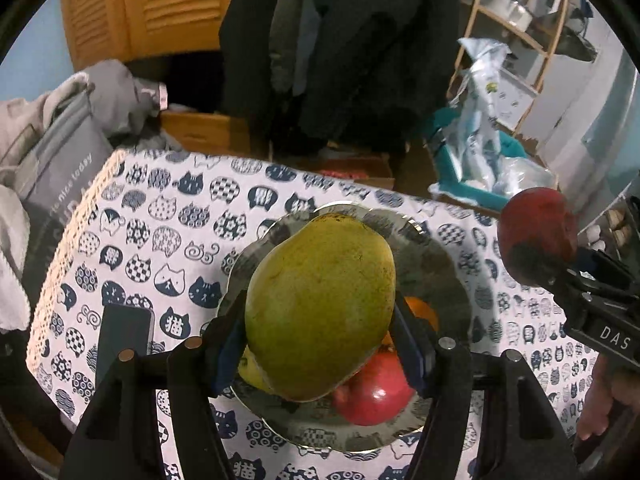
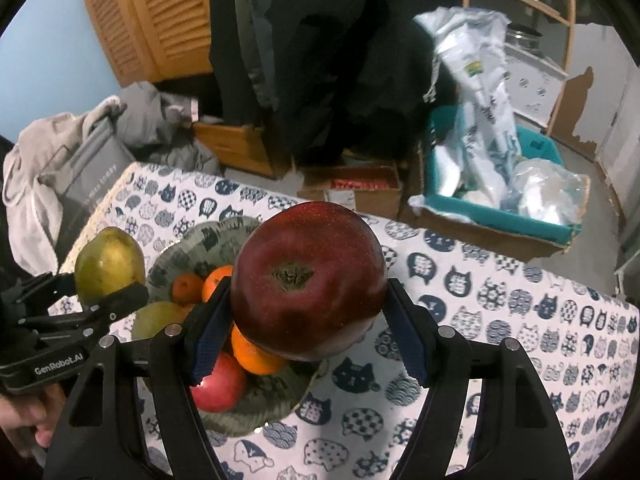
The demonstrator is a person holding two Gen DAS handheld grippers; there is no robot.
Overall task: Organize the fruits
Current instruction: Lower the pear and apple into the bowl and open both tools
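Two grippers loaded: left gripper [image 1: 320,344] pinches a green mango [image 1: 320,304] above the plate [image 1: 436,264]; right gripper [image 2: 308,328] pinches a red apple [image 2: 308,280] above the plate's right rim, oranges [image 2: 256,354] beneath.

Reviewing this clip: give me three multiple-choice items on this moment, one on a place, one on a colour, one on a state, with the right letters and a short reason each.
1. Where does the plate stand?
A. on the cat-print tablecloth
B. on a wooden shelf
C. on the floor

2. What colour is the apple in the right gripper?
A. yellow
B. dark red
C. white

3. What is the left gripper doing?
A. hanging open and empty
B. clamped on a spoon
C. holding the green mango

Answers:
1 A, the cat-print tablecloth shows all round the plate.
2 B, its skin is deep red.
3 C, both pads press on the mango's sides.
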